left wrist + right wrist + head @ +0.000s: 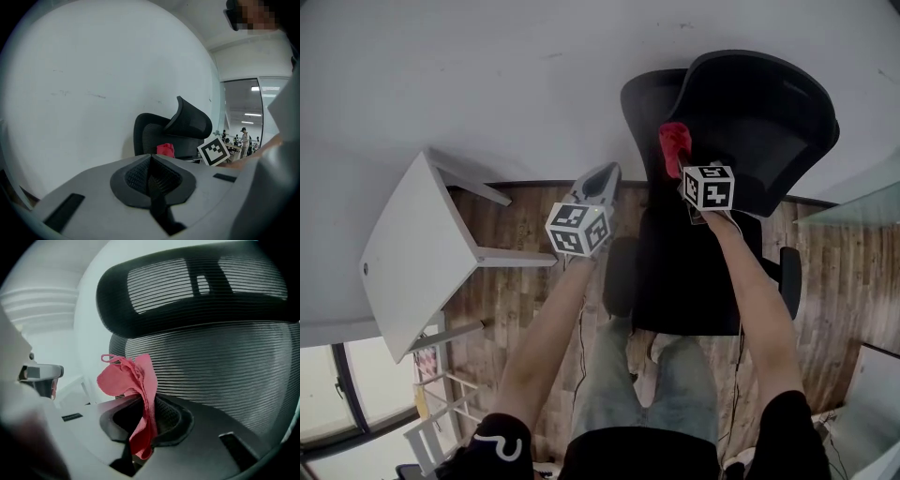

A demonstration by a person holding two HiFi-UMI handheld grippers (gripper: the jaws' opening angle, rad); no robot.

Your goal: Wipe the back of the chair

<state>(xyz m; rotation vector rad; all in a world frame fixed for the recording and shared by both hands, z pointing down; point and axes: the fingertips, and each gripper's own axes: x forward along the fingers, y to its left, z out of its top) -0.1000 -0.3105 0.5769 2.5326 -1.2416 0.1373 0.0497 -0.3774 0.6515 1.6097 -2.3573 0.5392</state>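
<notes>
A black mesh office chair (pixel 741 141) stands against the white wall, its backrest (pixel 220 366) and headrest (pixel 187 282) filling the right gripper view. My right gripper (pixel 680 164) is shut on a red cloth (pixel 674 143), held just in front of the mesh back; the cloth (pixel 133 390) sticks up out of the closed jaws. My left gripper (pixel 598 185) hangs to the left of the chair, shut with nothing in it. In the left gripper view the chair (pixel 171 131) and the red cloth (pixel 165 150) sit ahead.
A white table (pixel 417 248) stands at the left by the wall. The floor (pixel 534 206) is wood planks. A glass surface (pixel 862 202) edges in at the right. People stand far off behind a glass wall (pixel 246 136).
</notes>
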